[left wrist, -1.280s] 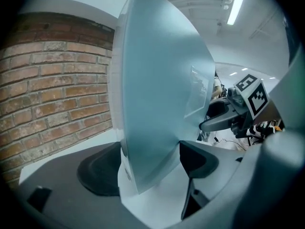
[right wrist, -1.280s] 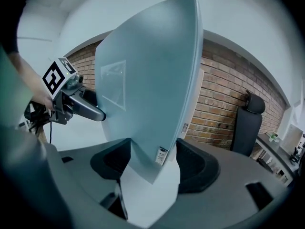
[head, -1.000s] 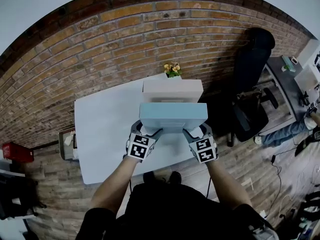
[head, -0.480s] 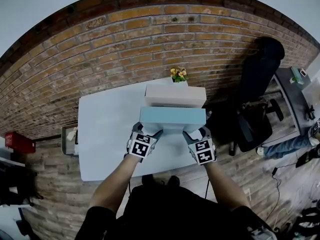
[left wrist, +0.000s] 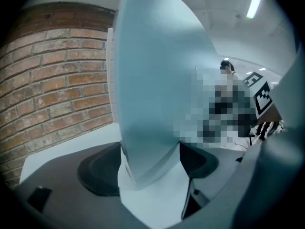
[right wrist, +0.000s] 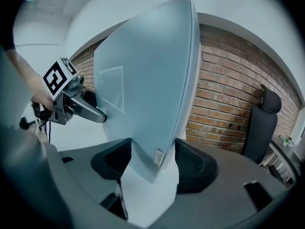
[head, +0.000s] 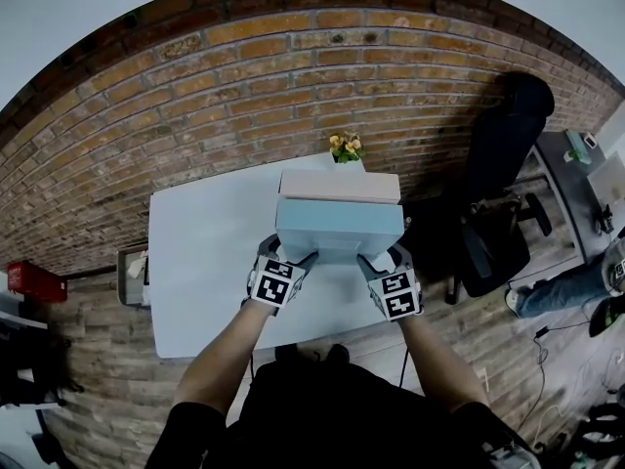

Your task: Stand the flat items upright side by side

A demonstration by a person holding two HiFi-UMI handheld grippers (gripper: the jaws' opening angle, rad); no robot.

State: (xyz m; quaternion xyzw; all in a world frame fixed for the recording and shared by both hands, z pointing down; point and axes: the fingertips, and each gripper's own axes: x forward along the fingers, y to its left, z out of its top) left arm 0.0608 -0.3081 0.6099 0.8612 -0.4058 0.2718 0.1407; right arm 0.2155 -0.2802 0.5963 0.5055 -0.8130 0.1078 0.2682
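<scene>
Both sets of jaws are clamped on one pale blue flat box (head: 340, 228): the left gripper (left wrist: 150, 168) pinches its lower left corner between dark pads, and the right gripper (right wrist: 152, 168) grips the lower right corner the same way. The box stands on its long edge, broad face toward the person, held level between the two grippers over the far half of a white table (head: 200, 262). Directly behind it a beige flat box (head: 340, 185) stands upright and parallel; the two appear to be touching or nearly so, though the head view does not settle it. A small pot of yellow flowers (head: 343, 146) sits at the table's far edge against a brick wall (head: 244, 76). A black office chair (head: 498, 164) stands to the right.
</scene>
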